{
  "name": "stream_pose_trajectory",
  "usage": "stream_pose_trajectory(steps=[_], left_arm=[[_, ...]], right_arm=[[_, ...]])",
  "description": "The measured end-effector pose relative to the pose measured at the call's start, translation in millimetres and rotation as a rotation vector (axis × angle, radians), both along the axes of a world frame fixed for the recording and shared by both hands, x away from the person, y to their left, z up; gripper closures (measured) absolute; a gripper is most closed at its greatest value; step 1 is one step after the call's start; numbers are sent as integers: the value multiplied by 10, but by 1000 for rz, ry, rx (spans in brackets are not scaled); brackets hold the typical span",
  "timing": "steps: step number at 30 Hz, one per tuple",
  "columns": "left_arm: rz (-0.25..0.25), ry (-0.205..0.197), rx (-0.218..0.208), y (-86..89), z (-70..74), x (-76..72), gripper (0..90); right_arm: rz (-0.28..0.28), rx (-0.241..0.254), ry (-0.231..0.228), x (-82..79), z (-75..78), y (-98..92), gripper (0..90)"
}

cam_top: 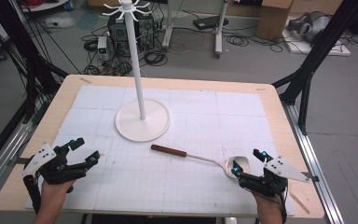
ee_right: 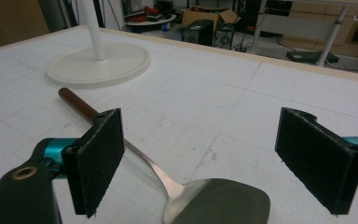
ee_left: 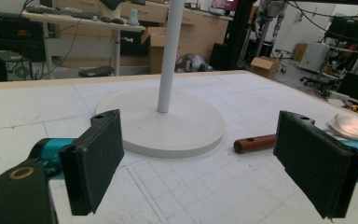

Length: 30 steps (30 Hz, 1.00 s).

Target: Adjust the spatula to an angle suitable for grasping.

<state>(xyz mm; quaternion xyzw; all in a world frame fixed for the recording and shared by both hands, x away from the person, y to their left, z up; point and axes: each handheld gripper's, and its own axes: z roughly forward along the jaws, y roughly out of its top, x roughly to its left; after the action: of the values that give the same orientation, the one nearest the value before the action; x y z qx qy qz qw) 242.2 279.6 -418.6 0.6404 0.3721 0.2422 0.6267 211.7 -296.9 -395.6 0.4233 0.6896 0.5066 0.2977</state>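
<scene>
Both tools point(cam_top: 84, 150) point(cam_top: 248, 161) gape empty near the table's front edge point(cam_top: 135, 212), spatula point(cam_top: 200, 158) lying between them.

Premises: a robotics lab. The gridded table point(cam_top: 279, 140) serves as reference. Beyond it on the floor: computer tower point(cam_top: 119, 29) amid tangled cables point(cam_top: 156, 57). Cardboard boxes point(cam_top: 274, 16) beyond-right. Black frame struts point(cam_top: 314, 56) flank it.
</scene>
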Motion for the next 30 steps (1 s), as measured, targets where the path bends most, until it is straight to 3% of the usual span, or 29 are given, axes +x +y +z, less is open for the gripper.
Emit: stream_pose_trajectory(steps=[7,11,18,30], left_arm=[[7,12,-14,13,-16,14,165],[5,13,3,14,-19,3,166],[2,17,5,41,-27,-15,172],[6,32,8,70,-42,-26,183]], right_arm=[[5,16,1,14,-13,-15,146],[25,21,6,17,-14,1,147],[112,20,20,96,7,133,149],[202,-53,43,302,86,367,192]])
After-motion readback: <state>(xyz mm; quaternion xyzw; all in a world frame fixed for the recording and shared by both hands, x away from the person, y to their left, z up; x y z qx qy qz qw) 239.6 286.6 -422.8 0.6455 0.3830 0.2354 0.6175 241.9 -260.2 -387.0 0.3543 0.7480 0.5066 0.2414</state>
